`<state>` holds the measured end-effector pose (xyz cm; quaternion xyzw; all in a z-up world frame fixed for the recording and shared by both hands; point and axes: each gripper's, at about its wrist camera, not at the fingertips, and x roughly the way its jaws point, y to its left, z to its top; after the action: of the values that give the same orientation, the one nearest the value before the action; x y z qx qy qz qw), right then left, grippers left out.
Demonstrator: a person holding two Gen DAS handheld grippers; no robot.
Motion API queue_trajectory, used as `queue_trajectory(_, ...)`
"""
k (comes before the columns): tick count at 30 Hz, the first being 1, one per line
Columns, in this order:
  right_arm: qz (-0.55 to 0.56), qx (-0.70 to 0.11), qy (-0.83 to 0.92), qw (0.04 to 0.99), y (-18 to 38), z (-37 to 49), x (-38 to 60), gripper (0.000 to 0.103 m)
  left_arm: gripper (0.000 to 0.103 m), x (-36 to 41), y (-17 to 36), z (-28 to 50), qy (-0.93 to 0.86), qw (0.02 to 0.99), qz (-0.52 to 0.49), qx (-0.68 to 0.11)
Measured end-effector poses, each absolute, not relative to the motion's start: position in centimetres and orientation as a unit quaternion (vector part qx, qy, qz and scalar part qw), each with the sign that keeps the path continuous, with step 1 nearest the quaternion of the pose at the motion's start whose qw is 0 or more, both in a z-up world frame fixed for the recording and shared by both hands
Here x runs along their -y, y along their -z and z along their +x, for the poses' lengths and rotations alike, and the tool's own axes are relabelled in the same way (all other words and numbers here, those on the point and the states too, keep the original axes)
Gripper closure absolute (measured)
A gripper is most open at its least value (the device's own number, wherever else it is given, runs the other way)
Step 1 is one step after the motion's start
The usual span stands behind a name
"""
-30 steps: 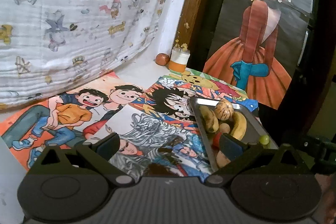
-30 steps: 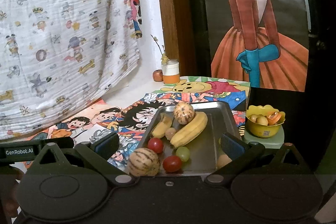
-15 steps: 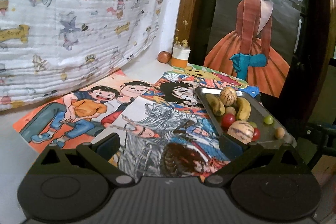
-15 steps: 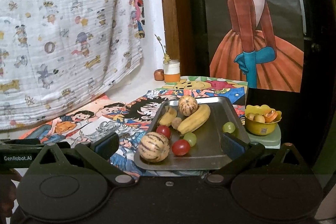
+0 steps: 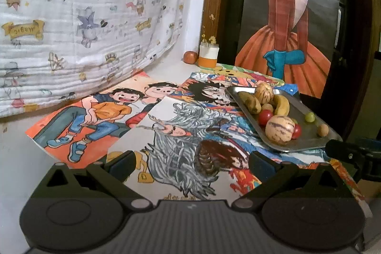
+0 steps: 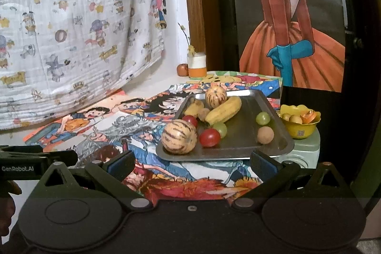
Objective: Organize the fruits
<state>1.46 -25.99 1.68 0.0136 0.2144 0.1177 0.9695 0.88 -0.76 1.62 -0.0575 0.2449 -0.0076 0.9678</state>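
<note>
Hovering spread and empty short of the tray (image 6: 273, 111), each hand-held gripper, left (image 5: 190, 163) and right (image 6: 191, 162), faces fruits mixed there, melon (image 6: 179, 136) beside tomato (image 6: 209, 137), bananas (image 6: 223, 110) behind, so sorting looks either pending or finished.

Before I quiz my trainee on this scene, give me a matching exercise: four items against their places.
1. striped melon
2. tan round fruit
3. yellow bowl
4. orange-and-white jar

a. off the table, right of the tray
b. tray's near left corner
c. far end of the table, by the wall
d. tray's near right part

Pairs: 1-b, 2-d, 3-a, 4-c
</note>
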Motion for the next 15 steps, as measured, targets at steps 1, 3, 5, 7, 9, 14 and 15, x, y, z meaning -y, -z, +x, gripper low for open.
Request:
queue_trajectory(1,0.014,-0.216,-0.118,0.969,-1.61,1.50,25.97,0.001,0.000,0.80,-1.50,0.82,0.008,0.968,-0.057,-0.246)
queue_trajectory(3,0.014,-0.218,-0.118,0.969,-1.50,1.56,25.94,0.001,0.000,0.83,-1.39,0.78,0.008,0.967,-0.055,-0.248)
queue_trajectory(5,0.013,-0.220,-0.118,0.968,-1.42,1.60,25.89,0.001,0.000,0.81,-1.30,0.79,0.008,0.967,-0.055,-0.249)
queue_trajectory(7,0.012,-0.222,-0.118,0.968,-1.34,1.64,25.84,0.001,0.000,0.78,-1.24,0.78,0.008,0.967,-0.054,-0.250)
queue_trajectory(9,0.011,-0.223,-0.118,0.968,-1.31,1.67,25.74,0.001,0.000,0.74,-1.24,0.80,0.007,0.967,-0.055,-0.250)
queue_trajectory(14,0.009,-0.225,-0.119,0.967,-1.22,1.69,25.69,0.001,0.000,0.69,-1.24,0.86,0.007,0.966,-0.055,-0.251)
queue_trajectory(15,0.009,-0.225,-0.119,0.967,-1.22,1.69,25.69,0.001,0.000,0.69,-1.24,0.85,0.007,0.966,-0.055,-0.251)
